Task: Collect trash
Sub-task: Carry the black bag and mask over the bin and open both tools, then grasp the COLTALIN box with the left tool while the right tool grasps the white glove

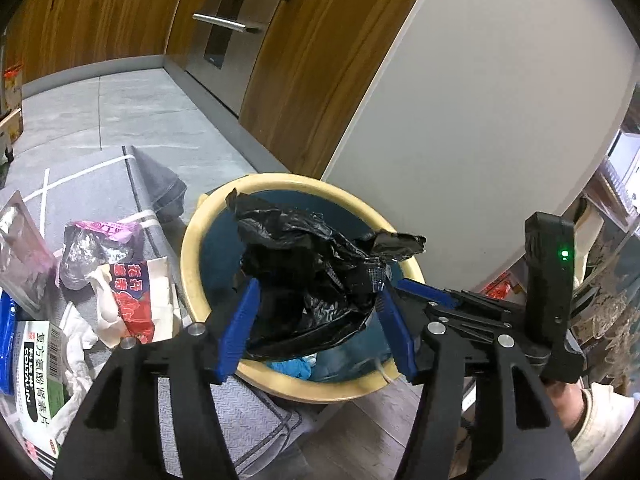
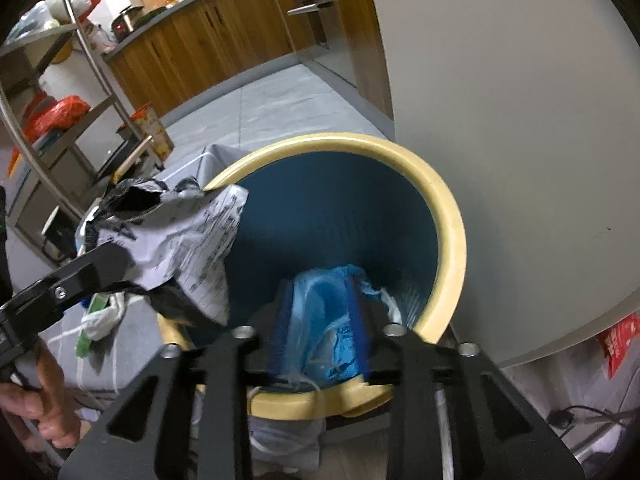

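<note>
While loose between left claw [image 1: 316, 324] pads, black bag [image 1: 312, 276] crumpled, axis unclear.

At the lower left of your left wrist view you can read "COLTALIN" beside a column of Chinese characters, 复方氨酚肾素片, on a white and green medicine box [image 1: 38, 364], with a barcode above. Just right of it, a red and white packet [image 1: 136, 300] bears white Chinese characters too small for you to make out. In your right wrist view, the crumpled grey printed paper [image 2: 192, 240] carries lines of print you cannot read.
</note>
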The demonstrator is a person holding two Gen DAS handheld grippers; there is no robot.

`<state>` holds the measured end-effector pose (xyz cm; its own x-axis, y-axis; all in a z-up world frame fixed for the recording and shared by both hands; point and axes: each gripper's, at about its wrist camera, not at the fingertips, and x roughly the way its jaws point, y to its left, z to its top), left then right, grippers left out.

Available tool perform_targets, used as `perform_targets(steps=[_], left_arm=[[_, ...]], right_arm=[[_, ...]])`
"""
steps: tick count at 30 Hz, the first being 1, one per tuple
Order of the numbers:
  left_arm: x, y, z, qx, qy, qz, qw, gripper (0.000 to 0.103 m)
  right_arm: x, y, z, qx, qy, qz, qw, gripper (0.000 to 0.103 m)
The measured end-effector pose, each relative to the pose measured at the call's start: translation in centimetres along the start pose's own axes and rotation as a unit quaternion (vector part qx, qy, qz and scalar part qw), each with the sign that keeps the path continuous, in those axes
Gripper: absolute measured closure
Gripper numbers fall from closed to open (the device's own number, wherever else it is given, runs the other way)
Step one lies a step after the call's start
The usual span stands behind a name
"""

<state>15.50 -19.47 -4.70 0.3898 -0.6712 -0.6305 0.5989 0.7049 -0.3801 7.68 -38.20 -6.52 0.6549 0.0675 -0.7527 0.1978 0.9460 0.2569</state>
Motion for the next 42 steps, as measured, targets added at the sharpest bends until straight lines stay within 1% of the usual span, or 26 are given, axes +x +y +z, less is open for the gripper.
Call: perform_targets(steps=[1,6,8,9,10,14,16,18,19,21,23,28,32,37,42], left_arm=[[-0.1,0.0,0.0,-0.002,-0.001,-0.001,1.0000,0.043],[-0.8,0.1,0.5,-0.006,-0.008,-0.002,0.9999,0.039],[-1.1,0.0,0.6,-0.007,-0.011,-0.005,0.9999,0.036],[-1.2,0.0,0.6,-0.006,-0.012,-0.006,0.9999,0.033],[-1.4,-0.1,0.7,-0.005,-0.015,-0.004,0.9999,0.031],[-2.1,0.0,0.8,-0.007,-0.019,0.001,0.9998,0.028],[-2.9,0.3,0.8,-0.008,-0.023,0.011,0.9997,0.025],[-3.6,0.5,0.7,-0.007,-0.028,0.020,0.9994,0.021],[-4.2,0.8,0.6,-0.006,-0.032,0.031,0.9990,0.018],[-4.9,1.2,0.6,-0.005,-0.036,0.045,0.9983,0.015],[-6.0,2.1,0.4,-0.007,-0.040,0.066,0.9970,0.012],[-8.6,4.5,-0.3,-0.022,-0.048,0.106,0.9930,0.011],[-10.7,7.2,-1.4,-0.038,-0.046,0.142,0.9880,0.011],[-12.5,10.3,-3.7,-0.066,-0.031,0.177,0.9816,0.011],[-13.0,12.5,-6.2,-0.083,-0.004,0.195,0.9773,0.011]], right_arm=[[-0.1,-0.1,0.0,0.002,-0.002,0.000,1.000,0.067],[-0.9,-0.6,0.1,0.013,-0.021,-0.003,1.000,0.049],[-1.2,-0.8,0.1,0.018,-0.028,-0.003,0.999,0.046],[-1.4,-0.9,0.1,0.021,-0.033,-0.003,0.999,0.043],[-1.6,-1.0,0.1,0.024,-0.038,-0.002,0.999,0.042],[-1.9,-1.1,0.0,0.027,-0.045,-0.004,0.999,0.033],[-1.9,-1.1,-0.1,0.025,-0.043,-0.004,0.999,0.030],[-1.8,-1.0,-0.1,0.024,-0.043,-0.006,0.999,0.023],[-1.9,-1.0,-0.1,0.024,-0.043,-0.007,0.999,0.021],[-1.9,-0.8,-0.1,0.025,-0.045,-0.007,0.999,0.013],[-2.0,-0.6,-0.1,0.024,-0.046,-0.008,0.999,0.010],[-1.7,0.0,-0.1,0.017,-0.041,-0.012,0.999,0.008],[-1.7,0.8,-0.1,0.008,-0.040,-0.009,0.999,0.008],[-1.7,2.1,-0.1,-0.007,-0.040,0.001,0.999,0.008],[-1.7,3.4,-0.2,-0.025,-0.038,0.014,0.999,0.008]])
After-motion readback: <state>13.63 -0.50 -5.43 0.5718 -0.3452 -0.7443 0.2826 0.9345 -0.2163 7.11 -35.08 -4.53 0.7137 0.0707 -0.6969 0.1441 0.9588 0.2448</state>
